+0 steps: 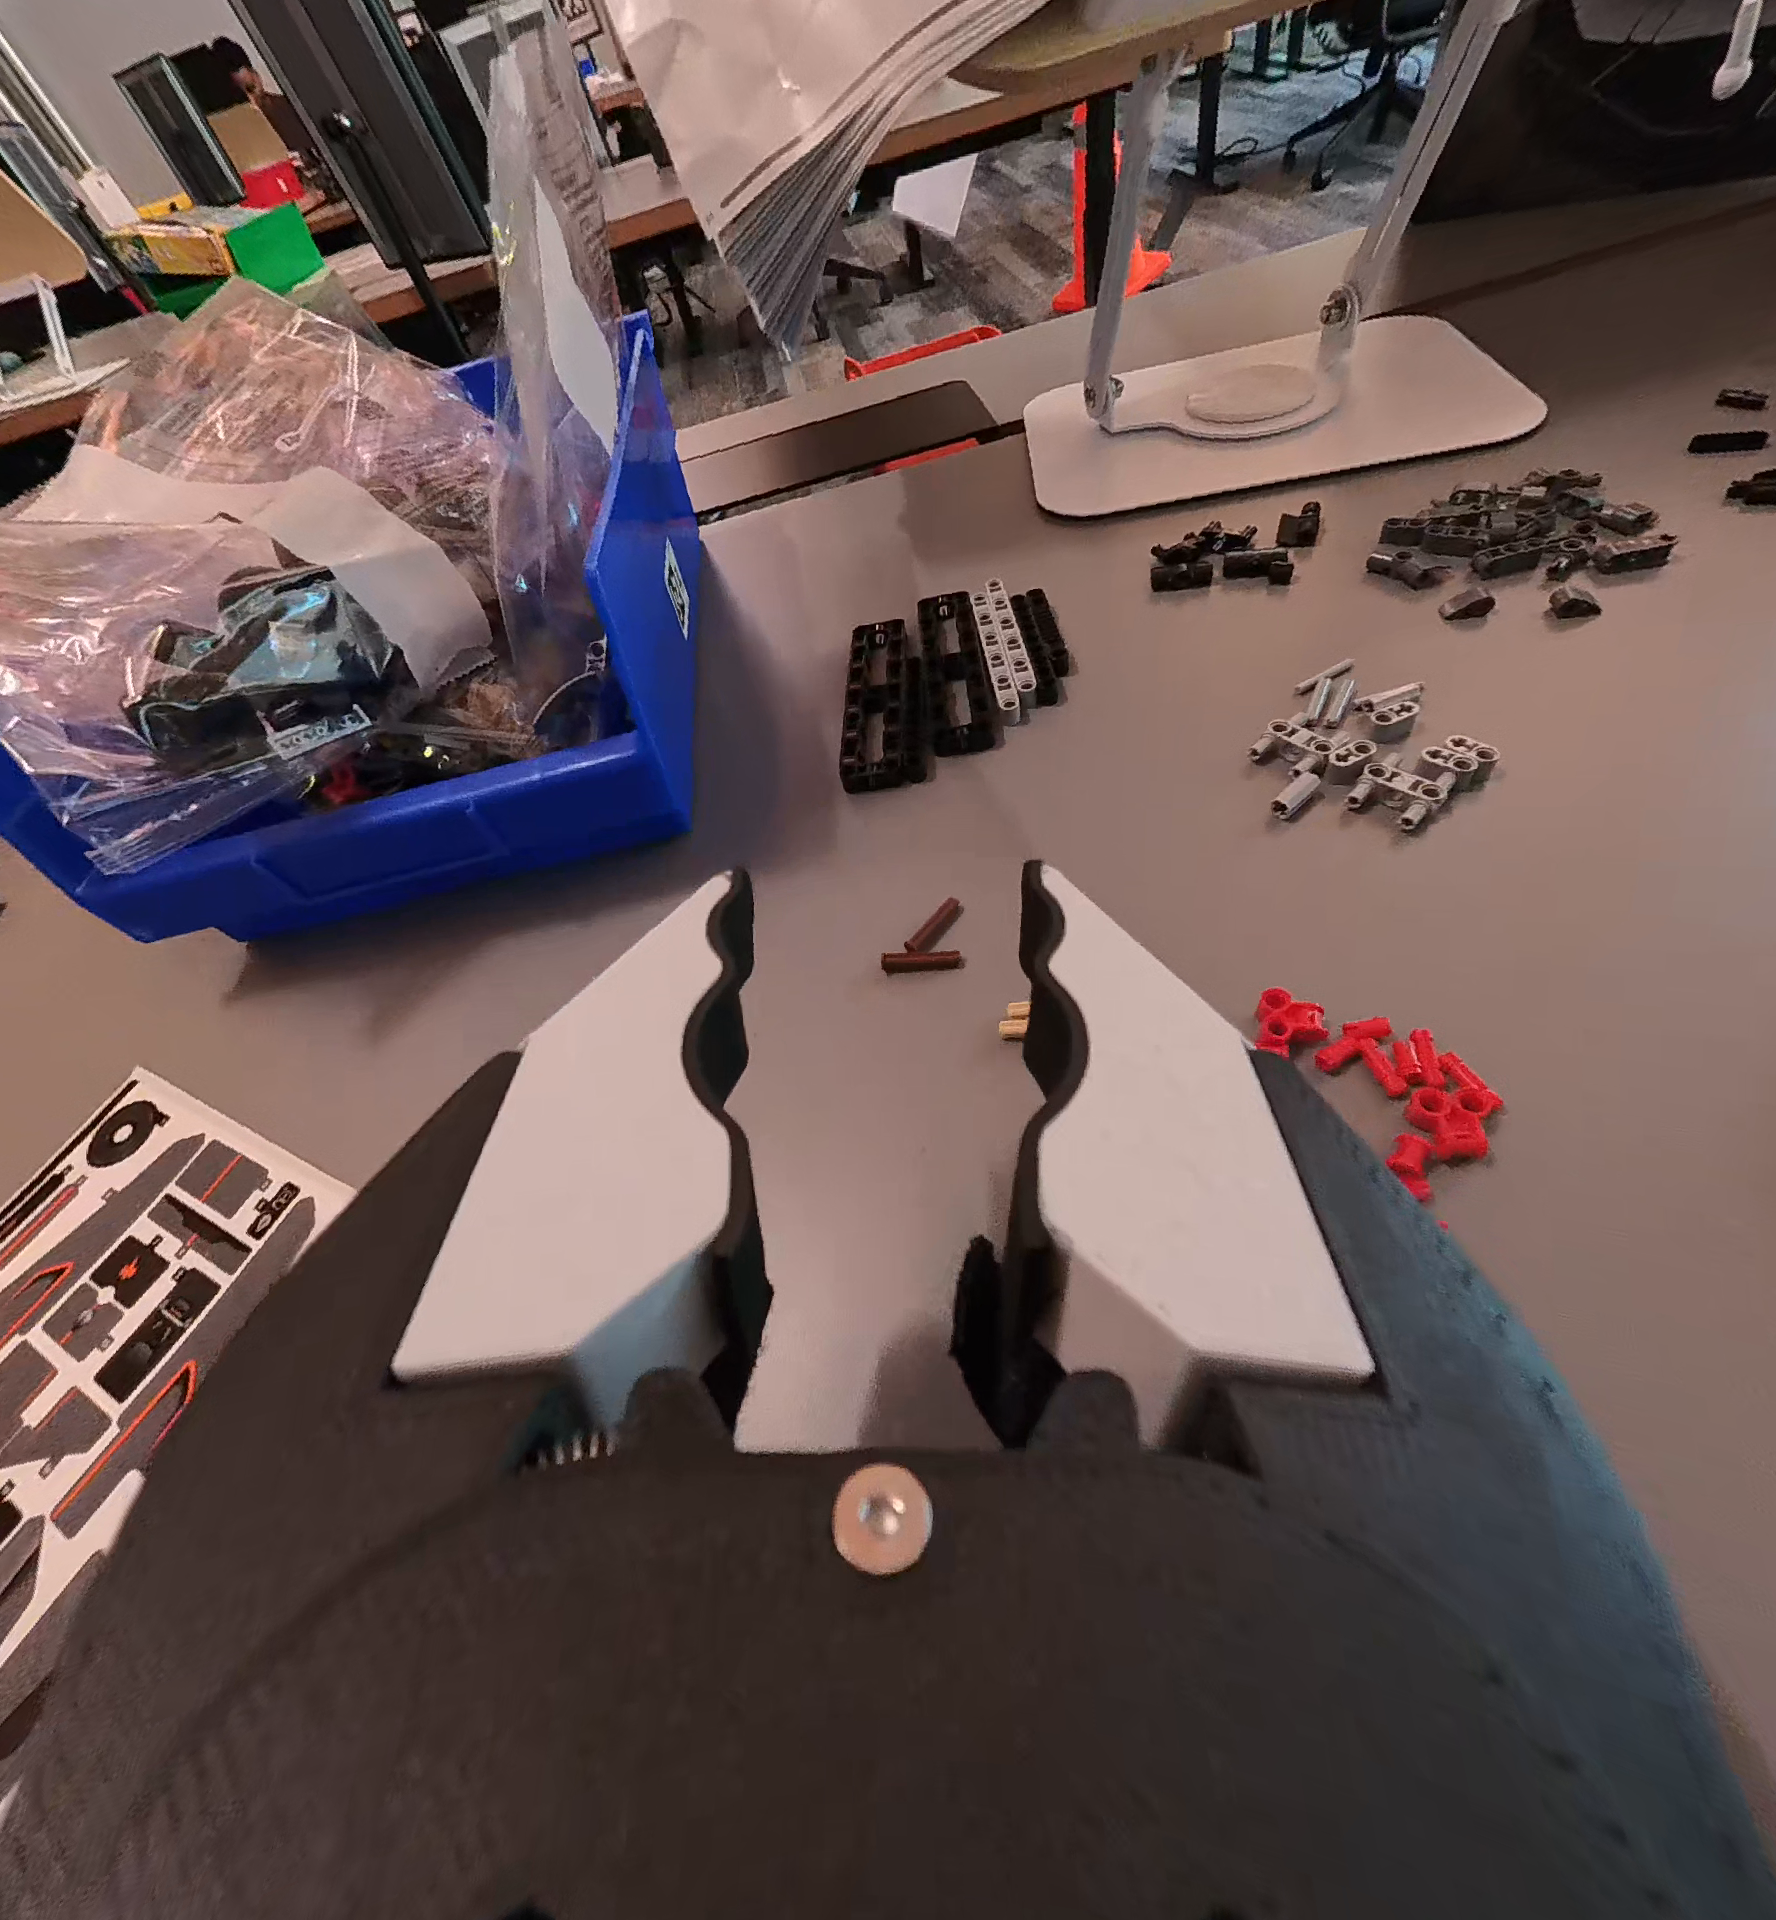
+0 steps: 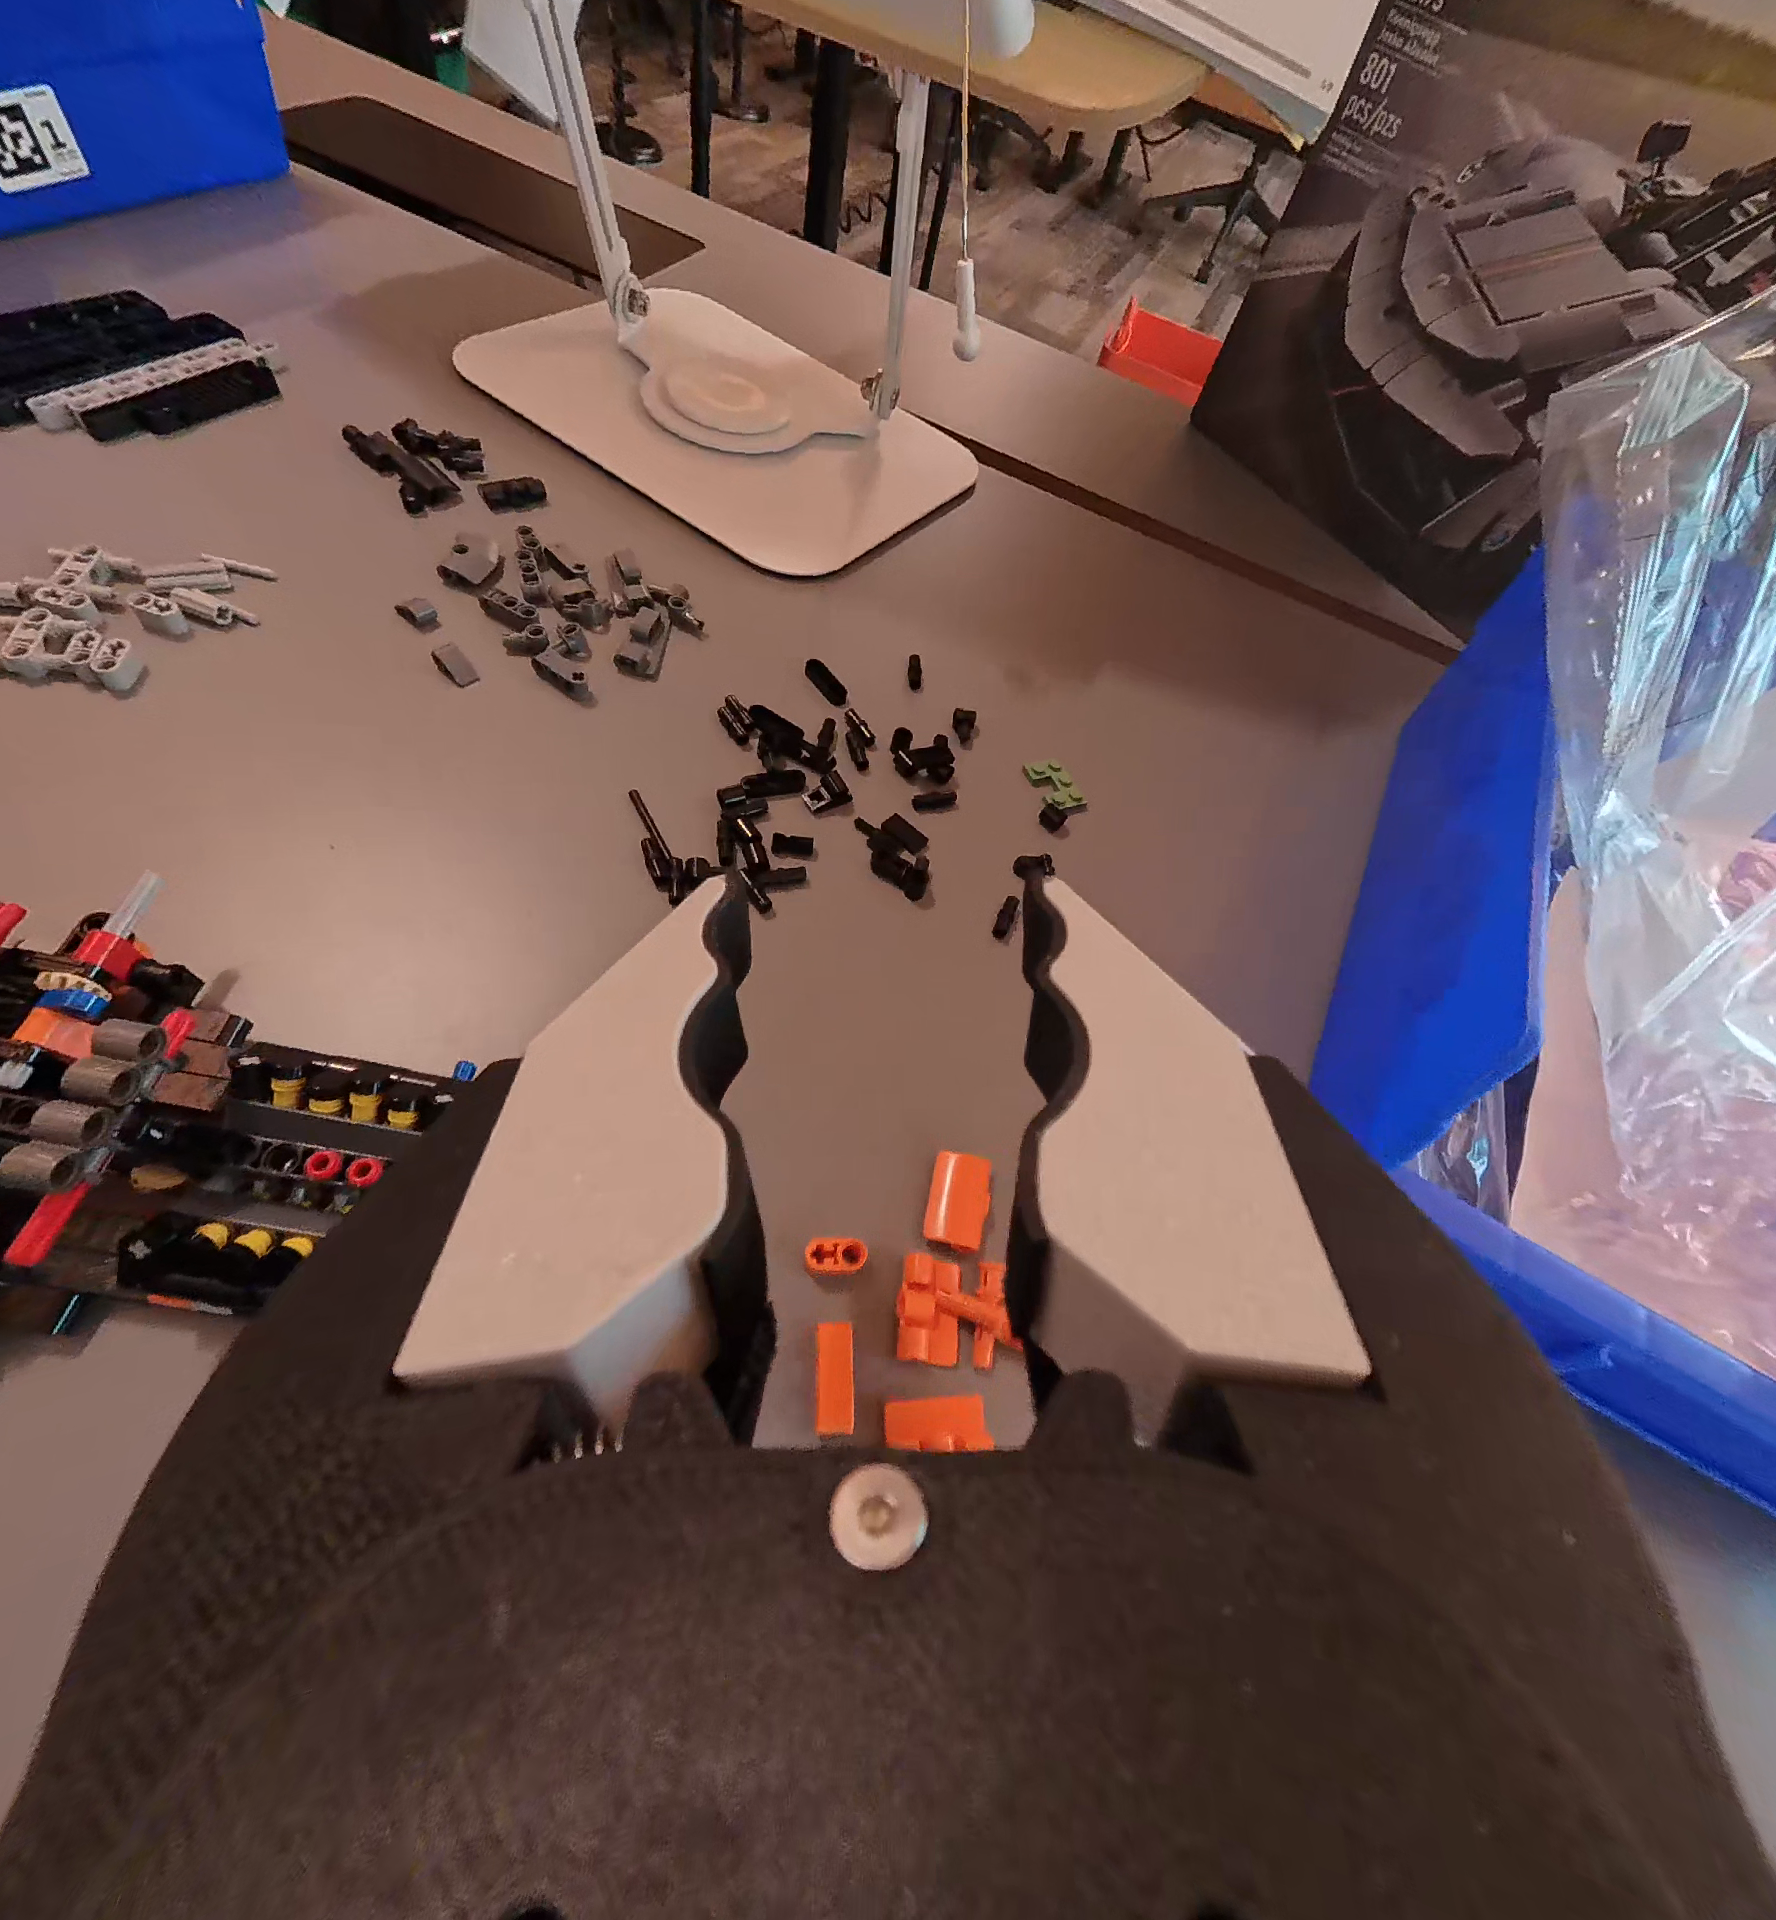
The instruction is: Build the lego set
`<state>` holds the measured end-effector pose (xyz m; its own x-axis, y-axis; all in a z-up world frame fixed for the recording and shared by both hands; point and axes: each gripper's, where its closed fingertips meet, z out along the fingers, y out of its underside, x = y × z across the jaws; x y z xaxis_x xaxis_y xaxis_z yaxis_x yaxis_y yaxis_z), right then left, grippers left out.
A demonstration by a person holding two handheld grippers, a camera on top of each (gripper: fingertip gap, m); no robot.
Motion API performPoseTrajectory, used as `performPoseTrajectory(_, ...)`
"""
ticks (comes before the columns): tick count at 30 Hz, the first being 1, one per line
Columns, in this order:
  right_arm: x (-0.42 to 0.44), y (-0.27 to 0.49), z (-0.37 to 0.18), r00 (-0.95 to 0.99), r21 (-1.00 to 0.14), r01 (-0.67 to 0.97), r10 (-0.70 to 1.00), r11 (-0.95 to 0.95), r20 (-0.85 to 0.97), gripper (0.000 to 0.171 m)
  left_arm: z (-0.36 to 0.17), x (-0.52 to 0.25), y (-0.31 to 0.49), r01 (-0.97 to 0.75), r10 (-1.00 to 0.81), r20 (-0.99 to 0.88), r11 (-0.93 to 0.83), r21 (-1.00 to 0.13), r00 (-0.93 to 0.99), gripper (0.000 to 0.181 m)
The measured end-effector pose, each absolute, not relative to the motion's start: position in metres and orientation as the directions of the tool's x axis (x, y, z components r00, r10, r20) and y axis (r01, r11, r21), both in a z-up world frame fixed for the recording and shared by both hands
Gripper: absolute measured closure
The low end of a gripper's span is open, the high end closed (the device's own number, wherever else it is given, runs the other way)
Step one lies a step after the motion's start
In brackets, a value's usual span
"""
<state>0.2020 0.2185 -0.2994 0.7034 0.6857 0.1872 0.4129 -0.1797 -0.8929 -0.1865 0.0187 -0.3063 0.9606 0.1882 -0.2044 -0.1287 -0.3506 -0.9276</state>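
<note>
My left gripper (image 1: 886,883) is open and empty above the grey table. Two brown axle pins (image 1: 923,940) lie just ahead between its fingertips, and two tan pins (image 1: 1015,1020) lie by its right finger. My right gripper (image 2: 884,888) is open and empty. Several orange pieces (image 2: 931,1314) lie on the table between its fingers near the base. A scatter of small black pins (image 2: 822,790) lies just past its tips. A partly built model (image 2: 115,1122) of black beams with red, yellow and blue parts sits to its left.
A blue bin (image 1: 510,831) with plastic bags stands at the left. Black beams (image 1: 941,681), light grey connectors (image 1: 1372,753), dark grey parts (image 1: 1518,535) and red parts (image 1: 1403,1081) lie sorted. A sticker sheet (image 1: 84,1278), a white stand base (image 2: 718,436), a set box (image 2: 1549,291) and a second blue bin (image 2: 1466,894).
</note>
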Motion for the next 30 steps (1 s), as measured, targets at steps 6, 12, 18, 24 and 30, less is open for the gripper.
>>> performPoseTrajectory(6,0.198,0.223,-0.303,0.705,-0.897,0.398,0.690,-0.194,0.164,0.118,-0.316,-0.191,0.016,-0.122,0.200,-0.207,-0.369,-0.921,0.958,0.130)
performPoseTrajectory(12,0.191,0.225,-0.304,0.699,-0.899,0.396,0.697,-0.188,0.162,0.115,-0.324,-0.191,0.015,-0.113,0.197,-0.201,-0.388,-0.915,0.959,0.128)
performPoseTrajectory(18,0.186,0.228,-0.305,0.697,-0.904,0.377,0.705,-0.200,0.135,0.113,-0.327,-0.196,0.010,-0.099,0.212,-0.196,-0.396,-0.913,0.957,0.127)
performPoseTrajectory(24,0.184,0.229,-0.307,0.694,-0.905,0.372,0.710,-0.208,0.122,0.112,-0.325,-0.209,0.004,-0.077,0.239,-0.181,-0.387,-0.919,0.954,0.129)
performPoseTrajectory(30,0.188,0.225,-0.303,0.686,-0.910,0.360,0.719,-0.207,0.108,0.117,-0.317,-0.215,0.001,-0.045,0.227,-0.135,-0.363,-0.931,0.964,0.136)
